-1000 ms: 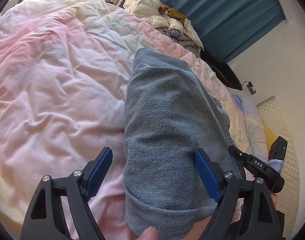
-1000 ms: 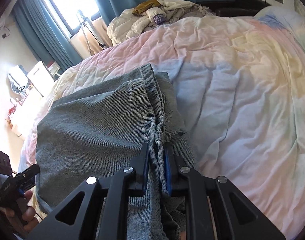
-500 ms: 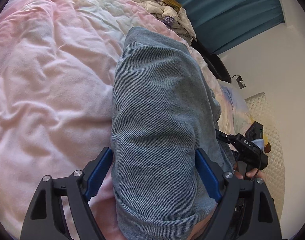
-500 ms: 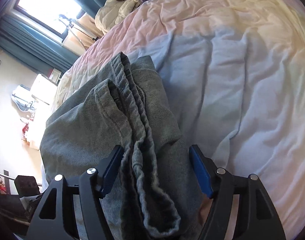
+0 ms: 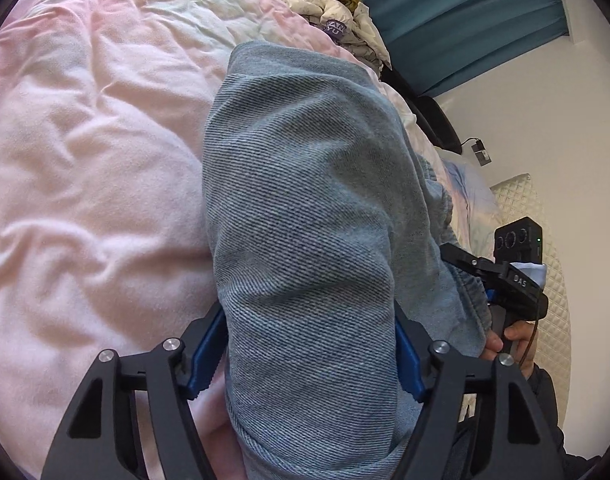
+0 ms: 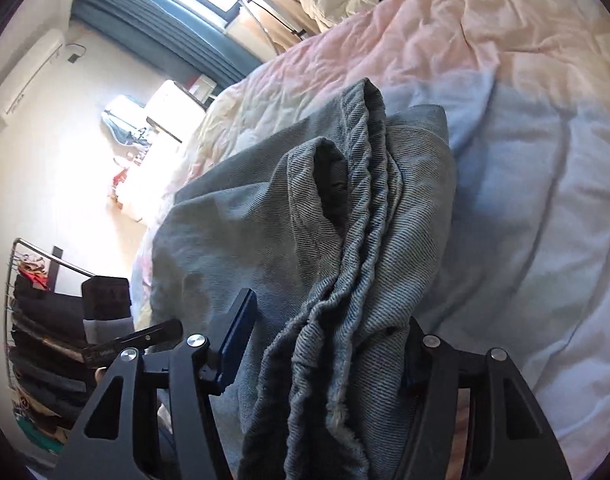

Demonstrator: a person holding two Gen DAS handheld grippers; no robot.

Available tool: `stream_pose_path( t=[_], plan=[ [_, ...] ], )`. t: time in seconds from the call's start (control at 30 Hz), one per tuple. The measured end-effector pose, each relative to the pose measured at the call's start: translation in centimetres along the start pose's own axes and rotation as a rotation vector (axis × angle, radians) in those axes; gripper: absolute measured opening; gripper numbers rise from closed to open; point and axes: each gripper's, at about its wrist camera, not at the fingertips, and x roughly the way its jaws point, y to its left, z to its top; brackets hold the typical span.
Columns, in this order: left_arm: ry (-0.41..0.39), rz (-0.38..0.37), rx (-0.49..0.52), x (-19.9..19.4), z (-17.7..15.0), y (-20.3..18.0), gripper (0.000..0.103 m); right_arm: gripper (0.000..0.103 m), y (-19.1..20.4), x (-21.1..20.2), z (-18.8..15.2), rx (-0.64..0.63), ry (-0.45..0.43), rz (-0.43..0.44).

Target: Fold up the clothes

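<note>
I see coarse twill denim jeans (image 5: pixel 305 216) between my matt black plastic left gripper's (image 5: pixel 305 354) jaws, over a soft crumpled cloth duvet (image 5: pixel 93 168).

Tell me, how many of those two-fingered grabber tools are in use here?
2. The left gripper straddles one end of the grey jeans; the right gripper straddles the bunched waistband end.

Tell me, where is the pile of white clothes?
The pile of white clothes sits at the far end of the bed, top middle in the left wrist view, beside the blue curtain.
</note>
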Motion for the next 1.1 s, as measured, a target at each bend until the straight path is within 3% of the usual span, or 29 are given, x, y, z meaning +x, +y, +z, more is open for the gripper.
stream_pose_path(
  t=[0.03, 0.17, 0.37, 0.6, 0.87, 1.1],
  plan=[
    [-0.005, 0.012, 0.014, 0.1, -0.1, -0.4, 0.069, 0.050, -0.5, 0.4, -0.1, 0.024, 0.013, -0.024],
    [-0.027, 0.062, 0.045, 0.2, -0.3, -1.4, 0.063, 0.035, -0.9, 0.7, -0.1, 0.067, 0.001, -0.050],
    [-0.062, 0.113, 0.063, -0.3, -0.7, -2.7, 0.049, 0.025, 1.3, -1.1, -0.8, 0.058, -0.076, -0.084],
    [-0.096, 0.132, 0.066, -2.2, -0.4, -5.1, 0.039, 0.023, 3.5, -3.8, -1.2, 0.046, -0.142, -0.078],
    [-0.129, 0.145, 0.123, -5.2, -0.2, -9.4, 0.039, 0.023, 5.6, -9.2, -1.8, 0.036, -0.203, -0.067],
    [-0.152, 0.151, 0.196, -6.1, 0.8, -15.4, 0.038, 0.023, 6.6, -14.3, -2.1, 0.050, -0.260, -0.052]
  ],
)
